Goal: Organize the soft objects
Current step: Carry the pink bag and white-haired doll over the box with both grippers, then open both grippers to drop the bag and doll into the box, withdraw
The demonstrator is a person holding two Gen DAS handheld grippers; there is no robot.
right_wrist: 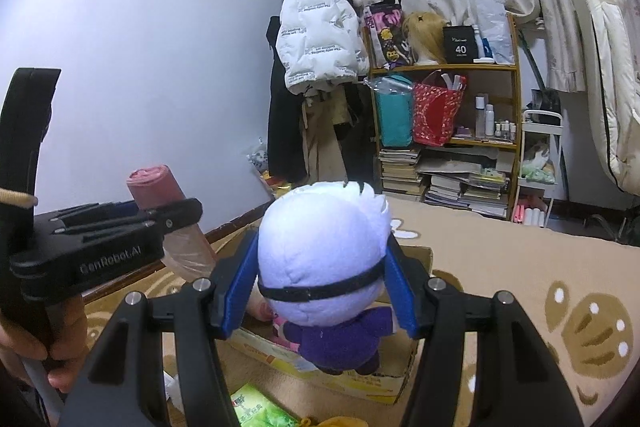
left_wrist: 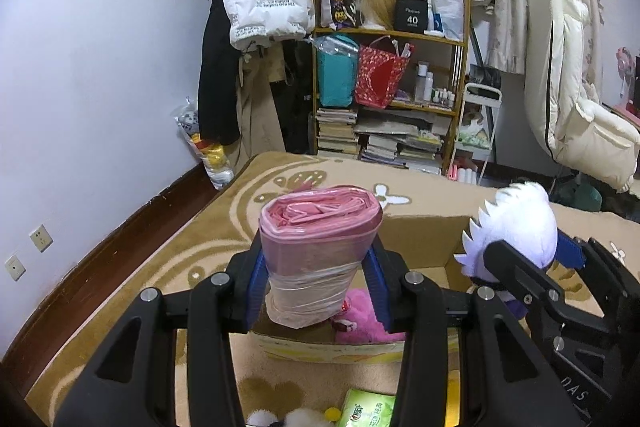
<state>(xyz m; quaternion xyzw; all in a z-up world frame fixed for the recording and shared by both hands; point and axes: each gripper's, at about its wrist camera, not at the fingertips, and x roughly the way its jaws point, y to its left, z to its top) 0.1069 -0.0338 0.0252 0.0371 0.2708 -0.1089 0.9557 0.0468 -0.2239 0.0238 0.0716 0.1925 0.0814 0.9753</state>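
Left tongs (left_wrist: 316, 291) clamped on a pink, tape-wrapped roll of plastic bags (left_wrist: 318, 251); right tongs (right_wrist: 320, 291) squeezing a white-haired plush doll in purple clothes (right_wrist: 324, 267). Both carried above the open cardboard box (left_wrist: 424, 239), presumably for dropping in beside a pink plush toy (left_wrist: 360, 319).

roll of bags (left_wrist: 318, 251): pink | plush doll (right_wrist: 324, 267): white head, black band, purple body | carton (right_wrist: 340, 375): brown, yellow print | rug (left_wrist: 200, 227): tan, cream swirls | gripper pads (right_wrist: 240, 283): blue
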